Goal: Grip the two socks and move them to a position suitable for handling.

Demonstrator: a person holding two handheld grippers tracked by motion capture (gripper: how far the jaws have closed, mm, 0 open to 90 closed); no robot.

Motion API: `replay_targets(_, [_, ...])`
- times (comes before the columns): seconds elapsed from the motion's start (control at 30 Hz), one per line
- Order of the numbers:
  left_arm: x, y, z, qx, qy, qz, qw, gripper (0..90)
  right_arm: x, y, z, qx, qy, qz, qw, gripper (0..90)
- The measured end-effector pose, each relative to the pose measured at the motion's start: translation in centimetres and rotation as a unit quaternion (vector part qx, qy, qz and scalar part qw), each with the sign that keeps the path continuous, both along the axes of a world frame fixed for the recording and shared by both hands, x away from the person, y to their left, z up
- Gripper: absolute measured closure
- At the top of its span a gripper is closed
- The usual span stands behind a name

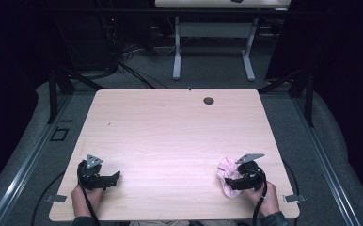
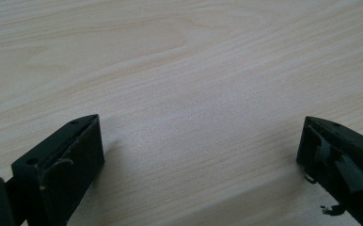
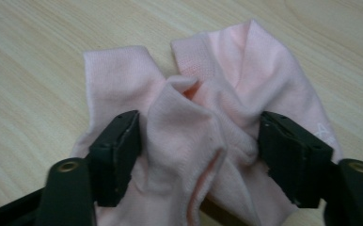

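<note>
Lying bunched on the desk (image 1: 170,136) near its right front corner, the pink sock (image 3: 203,127) sits between the jaws of the right tool (image 3: 201,146), whose pads press into the gathered fabric from both sides, gripping a raised fold. Its ribbed cuff end points away from the tool, so the sock's long axis runs roughly along the jaws, though the crumpling blurs this. Across the desk, well apart, the left tool (image 2: 201,141) rests over bare wood with its jaws spread wide, holding nothing.
</note>
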State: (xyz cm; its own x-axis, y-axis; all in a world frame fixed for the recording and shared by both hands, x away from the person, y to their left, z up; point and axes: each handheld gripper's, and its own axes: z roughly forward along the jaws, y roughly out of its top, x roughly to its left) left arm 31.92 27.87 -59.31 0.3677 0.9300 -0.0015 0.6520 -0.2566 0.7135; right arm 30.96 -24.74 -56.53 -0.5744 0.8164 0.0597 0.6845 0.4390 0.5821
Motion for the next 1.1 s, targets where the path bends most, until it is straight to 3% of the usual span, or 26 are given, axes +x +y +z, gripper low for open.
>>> replay_targets(0.07, [0.0,0.0,0.0,0.000,0.000,0.000,1.0000,0.8,0.0,-0.1,0.0,0.000,-0.002,0.001,1.0000,35.3])
replay_targets(0.13, [0.0,0.0,0.0,0.001,0.000,0.000,1.0000,0.8,-0.1,-0.5,0.0,0.003,-0.006,-0.002,1.0000,47.2])
replay_targets(0.37, [0.0,0.0,0.0,0.001,0.000,0.000,1.0000,0.8,-0.1,-1.7,-0.2,0.030,-0.016,-0.013,0.9993,73.5])
replay_targets(0.53, [0.0,0.0,0.0,0.001,0.000,0.000,1.0000,0.8,-0.1,-1.9,0.0,0.030,-0.021,-0.022,0.9991,78.0])
replay_targets(0.6, [0.0,0.0,0.0,0.000,0.000,0.000,1.0000,0.8,-0.2,-1.9,0.7,0.032,-0.030,-0.025,0.9988,78.2])
replay_targets(0.63, [0.0,0.0,0.0,0.001,0.000,0.000,1.0000,0.8,-0.4,-1.6,1.8,0.045,-0.047,-0.022,0.9977,78.2])
replay_targets(0.73, [0.0,0.0,0.0,0.000,0.000,0.000,1.0000,0.8,-0.4,-1.0,3.1,0.053,-0.056,-0.008,0.9970,78.2])
replay_targets(0.77, [0.0,0.0,0.0,0.000,0.000,0.000,1.0000,0.8,-0.4,-0.1,4.2,0.062,-0.067,0.004,0.9958,78.1])
replay_targets(0.9, [0.0,0.0,0.0,0.000,-0.001,0.000,1.0000,0.8,0.1,2.4,5.6,0.077,-0.080,0.043,0.9929,78.0])
replay_targets(0.93, [0.0,0.0,0.0,0.000,-0.001,0.000,1.0000,0.8,0.1,2.4,5.6,0.077,-0.080,0.043,0.9929,78.0])
replay_targets(0.97, [0.0,0.0,0.0,0.000,0.000,0.000,1.0000,0.8,0.5,4.0,6.0,0.083,-0.084,0.064,0.9909,78.0])
replay_targets(1.07, [0.0,0.0,0.0,0.000,0.000,0.000,1.0000,0.8,0.9,5.3,6.1,0.083,-0.080,0.084,0.9898,77.8])
replay_targets(1.1, [0.0,0.0,0.0,0.000,0.000,0.000,1.0000,0.8,1.5,6.8,5.8,0.088,-0.071,0.104,0.9881,77.6])
